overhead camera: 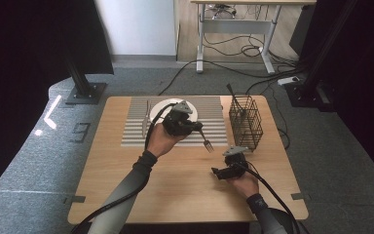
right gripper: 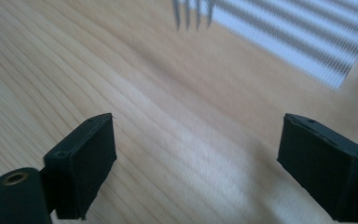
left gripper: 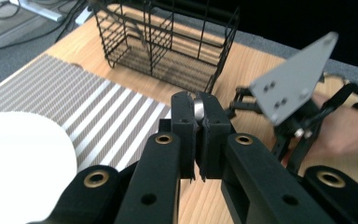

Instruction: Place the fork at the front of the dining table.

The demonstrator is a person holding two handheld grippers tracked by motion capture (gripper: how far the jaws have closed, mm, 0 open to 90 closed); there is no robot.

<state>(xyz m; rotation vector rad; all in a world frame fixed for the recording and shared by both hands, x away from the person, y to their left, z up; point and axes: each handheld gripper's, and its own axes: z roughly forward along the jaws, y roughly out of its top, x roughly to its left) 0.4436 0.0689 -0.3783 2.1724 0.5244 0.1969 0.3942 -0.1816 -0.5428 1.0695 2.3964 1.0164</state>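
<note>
Fingers (left gripper: 214, 135) of your left gripper (overhead camera: 195, 127) are clenched on the handle of a metal fork (overhead camera: 206, 140), whose thin silver edge shows squeezed between the two black pads in the left gripper view. Your right gripper (overhead camera: 217, 172) has its fingers (right gripper: 81, 161) released and spread wide, with bare wood between them.

Largest is the pale wooden worktop (overhead camera: 126, 190), rectangular, with grey carpet on all sides. Its near half is open wood, and your right hand (overhead camera: 243, 183) rests there towards the right. A grey and white striped placemat (overhead camera: 214, 122) covers the far middle. A black wire basket (overhead camera: 246, 122) stands upright just right of the placemat, near the far right corner, with a dark utensil leaning out of it. A white plate (left gripper: 23, 158) sits on the placemat, partly behind your left gripper. A knife (overhead camera: 145, 119) lies lengthwise on the placemat just left of the plate.

The fork is raised above the worktop near the placemat's near right corner, tines pointing down and towards your right gripper. The right gripper view catches the four blurred tines at its top edge.
</note>
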